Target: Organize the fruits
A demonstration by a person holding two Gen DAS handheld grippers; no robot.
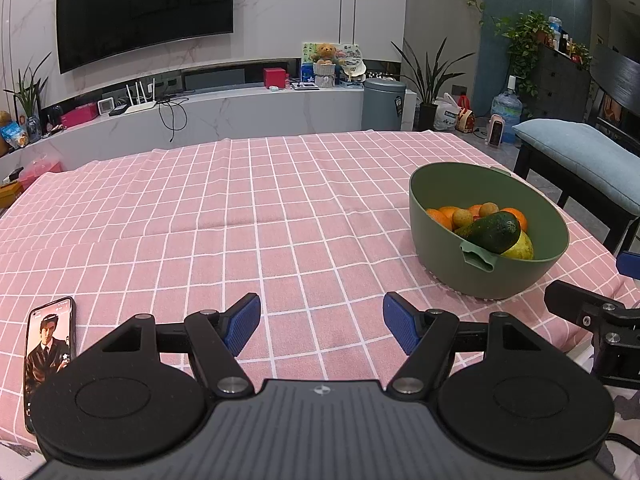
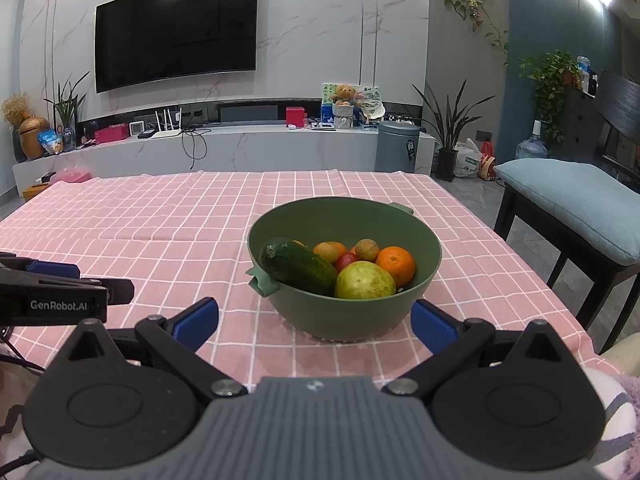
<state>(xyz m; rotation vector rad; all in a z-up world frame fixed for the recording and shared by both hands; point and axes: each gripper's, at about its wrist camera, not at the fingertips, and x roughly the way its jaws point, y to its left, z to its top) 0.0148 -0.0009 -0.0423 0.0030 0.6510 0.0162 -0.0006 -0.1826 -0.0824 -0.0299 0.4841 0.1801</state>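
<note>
Green bowl (image 2: 344, 312) of fruit near table's right edge; left gripper (image 1: 322, 326) and right gripper (image 2: 314, 324) both released, empty.

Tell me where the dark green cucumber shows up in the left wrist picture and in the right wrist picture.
Left wrist view: the cucumber lies at right of centre, in the green bowl, leaning over its near rim.
Right wrist view: the cucumber is near the middle, on the left side of the bowl, beside the yellow-green fruit.
Shared landmark: the light green tab on the bowl's rim, just under the cucumber.
</note>
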